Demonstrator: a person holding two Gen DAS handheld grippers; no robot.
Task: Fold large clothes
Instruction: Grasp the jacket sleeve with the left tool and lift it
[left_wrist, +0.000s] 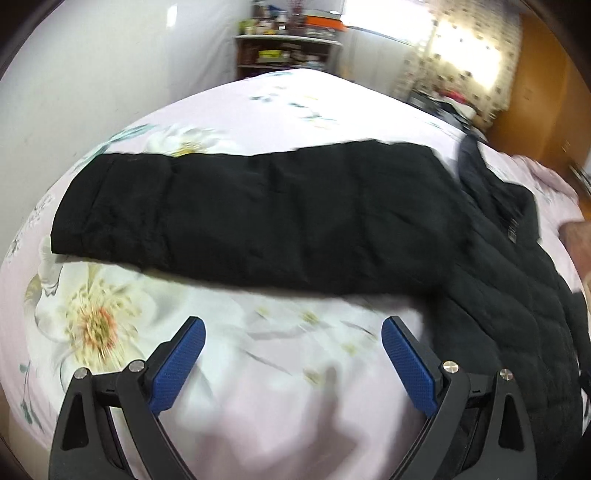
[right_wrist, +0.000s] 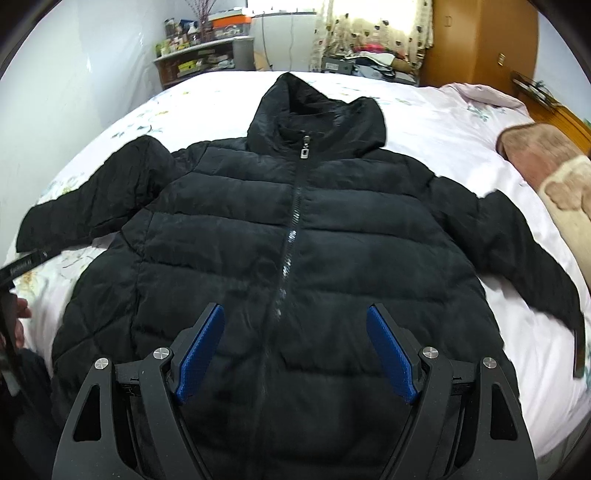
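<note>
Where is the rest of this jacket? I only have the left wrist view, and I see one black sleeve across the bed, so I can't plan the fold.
Observer: The black puffer jacket lies flat, front up, on the floral bedsheet, with the right gripper above its lower front.
Operator: Is it zipped?
Observer: Yes, the zipper runs closed up to the collar, with the pull at the top.
Operator: And the hood?
Observer: The hood lies spread out above the collar, toward the far side of the bed.
Operator: The other sleeve?
Observer: The other sleeve stretches out sideways, unfolded, toward a pink blanket.
</note>
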